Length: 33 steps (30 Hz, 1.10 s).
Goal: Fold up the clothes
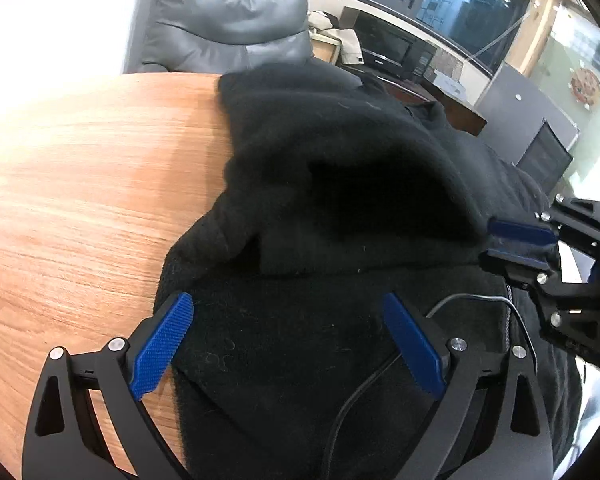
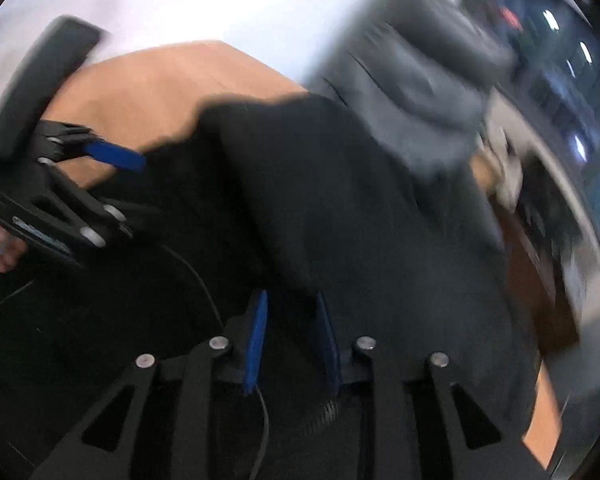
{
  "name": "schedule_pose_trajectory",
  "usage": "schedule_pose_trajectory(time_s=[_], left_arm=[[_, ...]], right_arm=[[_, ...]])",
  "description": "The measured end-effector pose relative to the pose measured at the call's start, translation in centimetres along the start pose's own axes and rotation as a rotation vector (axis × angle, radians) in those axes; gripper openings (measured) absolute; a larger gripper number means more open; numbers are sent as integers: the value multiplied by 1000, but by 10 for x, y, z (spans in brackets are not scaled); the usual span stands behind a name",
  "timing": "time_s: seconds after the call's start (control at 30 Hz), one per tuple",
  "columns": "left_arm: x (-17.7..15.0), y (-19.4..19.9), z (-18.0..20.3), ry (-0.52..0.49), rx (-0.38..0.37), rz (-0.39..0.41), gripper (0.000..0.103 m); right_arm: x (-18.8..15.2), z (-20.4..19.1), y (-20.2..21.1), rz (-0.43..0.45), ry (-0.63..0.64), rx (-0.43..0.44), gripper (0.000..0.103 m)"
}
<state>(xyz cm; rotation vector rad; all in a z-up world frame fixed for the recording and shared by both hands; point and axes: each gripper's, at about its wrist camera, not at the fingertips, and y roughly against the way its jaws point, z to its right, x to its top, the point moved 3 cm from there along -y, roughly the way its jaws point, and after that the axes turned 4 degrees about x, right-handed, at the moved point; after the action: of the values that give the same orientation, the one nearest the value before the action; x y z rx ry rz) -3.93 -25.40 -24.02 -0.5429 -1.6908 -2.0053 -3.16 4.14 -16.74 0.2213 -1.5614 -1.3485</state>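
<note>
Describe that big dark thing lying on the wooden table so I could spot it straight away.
Start at the orange-brown wooden table in front of the grey leather chair. Heaped over its right part lies a black fleecy garment, folded over on itself, with a thin cable trailing across its near edge. It is the only soft thing on the table; everything else there is hard black-and-blue tooling.

2 wrist cams, close, angled down; shared: black garment point(image 1: 340, 184), table point(image 1: 80, 184).
</note>
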Motion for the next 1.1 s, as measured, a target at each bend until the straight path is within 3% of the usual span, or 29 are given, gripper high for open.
schedule_pose_trajectory(time_s=[0.03, 0.1, 0.23, 0.3, 0.37, 0.47, 0.5, 0.57, 0.6, 0.73, 0.8, 0.87, 0.93, 1.03, 1.1], left_arm=[[0, 1, 1, -2, 2, -2, 97], [2, 7, 2, 1, -6, 12, 97], [28, 56, 22, -28, -101, 179, 97], [52, 79, 35, -49, -133, 276, 99], [76, 83, 46, -60, -161, 317, 103], [98, 40, 58, -84, -190, 225, 103], [97, 17, 60, -85, -204, 157, 103], [90, -13, 62, -96, -215, 51, 98], [83, -25, 64, -111, -202, 6, 97], [54, -18, 66, -175, -206, -9, 98], [44, -15, 60, -174, -223, -24, 98], [34, -11, 59, -205, -230, -18, 98], [32, -11, 61, -221, -223, -17, 98], [34, -13, 65, -224, -229, -21, 100], [33, -9, 64, -218, -238, -24, 100]], right_arm=[[-7, 9, 5, 9, -46, -6, 44], [-24, 37, 30, 77, -91, -57, 93], [-64, 110, 64, 127, -157, -158, 97], [-92, 162, 64, 116, -312, -117, 97], [-115, 204, 46, 101, -487, -31, 96], [-147, 250, 20, 72, -698, 92, 74], [-153, 254, 11, 56, -727, 121, 53], [-157, 252, 6, 62, -756, 184, 22], [-158, 248, 8, 79, -761, 217, 17], [-139, 229, 67, 246, -713, 279, 6], [-123, 224, 110, 335, -679, 251, 5], [-134, 227, 133, 369, -696, 211, 5], [-162, 235, 104, 232, -756, 196, 5], [-205, 230, 54, -17, -737, 142, 5], [-200, 229, 51, -6, -690, 104, 6]])
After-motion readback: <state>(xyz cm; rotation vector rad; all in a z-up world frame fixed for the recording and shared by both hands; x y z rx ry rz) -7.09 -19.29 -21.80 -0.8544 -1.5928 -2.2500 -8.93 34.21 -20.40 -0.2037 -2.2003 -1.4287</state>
